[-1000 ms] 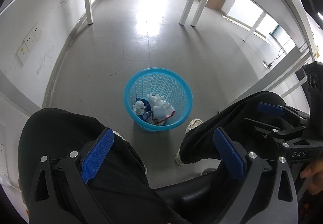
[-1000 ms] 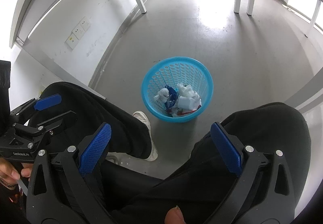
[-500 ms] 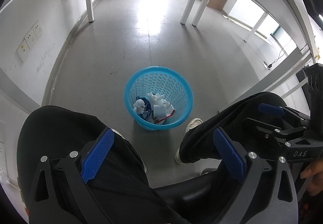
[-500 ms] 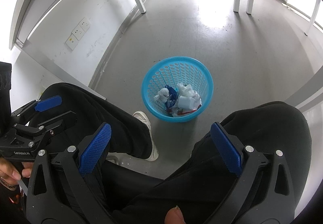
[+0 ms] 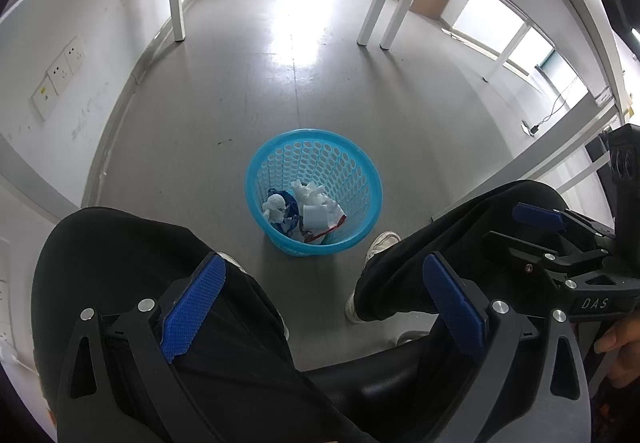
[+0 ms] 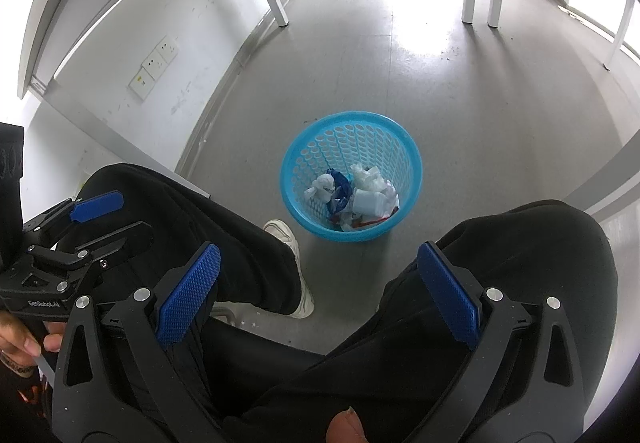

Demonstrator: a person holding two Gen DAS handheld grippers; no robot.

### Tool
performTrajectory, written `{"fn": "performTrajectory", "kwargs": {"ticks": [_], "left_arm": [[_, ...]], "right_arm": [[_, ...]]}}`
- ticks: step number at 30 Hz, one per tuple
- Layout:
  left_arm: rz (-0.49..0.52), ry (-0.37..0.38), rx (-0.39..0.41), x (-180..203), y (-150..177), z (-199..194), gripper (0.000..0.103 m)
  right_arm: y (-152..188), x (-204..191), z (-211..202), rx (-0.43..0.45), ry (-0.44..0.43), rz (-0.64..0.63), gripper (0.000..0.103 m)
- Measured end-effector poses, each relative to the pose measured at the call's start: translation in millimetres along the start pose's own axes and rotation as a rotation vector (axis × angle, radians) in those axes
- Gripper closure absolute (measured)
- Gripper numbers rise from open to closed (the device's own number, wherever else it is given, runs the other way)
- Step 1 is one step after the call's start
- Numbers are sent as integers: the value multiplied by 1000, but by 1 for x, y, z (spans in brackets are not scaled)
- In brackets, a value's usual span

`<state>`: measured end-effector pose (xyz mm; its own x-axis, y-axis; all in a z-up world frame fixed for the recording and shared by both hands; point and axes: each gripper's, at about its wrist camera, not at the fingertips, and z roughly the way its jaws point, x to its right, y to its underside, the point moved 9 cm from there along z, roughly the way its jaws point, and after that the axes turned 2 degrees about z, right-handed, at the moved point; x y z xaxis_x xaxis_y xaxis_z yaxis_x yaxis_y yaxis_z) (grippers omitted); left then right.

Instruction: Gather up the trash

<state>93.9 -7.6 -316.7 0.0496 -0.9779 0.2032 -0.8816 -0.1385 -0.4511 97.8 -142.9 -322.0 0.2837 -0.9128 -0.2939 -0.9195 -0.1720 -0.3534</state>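
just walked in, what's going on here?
A seated person holds a gripper in each hand above their lap. The left gripper and right gripper are both open and hold nothing. On the floor between the person's feet stands a blue basket with crumpled paper and wrappers already in it.

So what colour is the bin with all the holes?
Light blue bin, clearest in the right wrist view.
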Motion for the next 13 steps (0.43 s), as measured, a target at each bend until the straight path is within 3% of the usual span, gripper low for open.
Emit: {"fn": "performTrajectory", "kwargs": {"ticks": [13], "left_arm": [[-72,-11,-8,-11,1,4,6]], "right_arm": [[-1,1,-1,1,0,0,9]]}}
